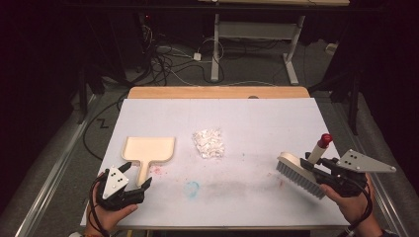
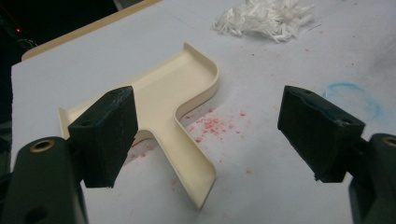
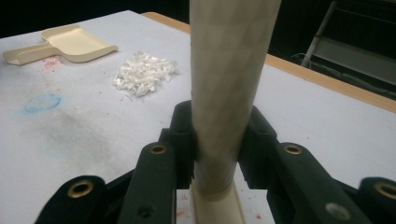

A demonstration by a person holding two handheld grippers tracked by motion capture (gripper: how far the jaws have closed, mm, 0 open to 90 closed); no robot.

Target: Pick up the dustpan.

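We have the right gripper (image 1: 330,170) clamped on the pale cylindrical handle of the grey-bristled hand brush (image 1: 300,173), which hangs tilted above the right side of the white-covered table (image 1: 267,113), bristles pointing down and toward us, red cap up. In the right gripper view the handle (image 3: 226,88) stands squarely between the two jaws, pads pressed to it on both sides.

The left gripper (image 1: 135,178) is spread wide and holds nothing; it sits at the end of the cream plastic dustpan's (image 1: 147,150) handle (the left gripper view shows the handle (image 2: 189,158) lying flat between the jaws, untouched).

The heap of white paper shreds (image 1: 208,142) lies mid-table, just right of the pan, well apart from the brush.

Risks, as we judge them:
- The pan lies loose; a sweep toward it before the left jaws close would likely push it away.
- The pan's open edge faces away from us, not toward the heap; shreds could be swept past it.
- Light shreds may scatter under a fast stroke.
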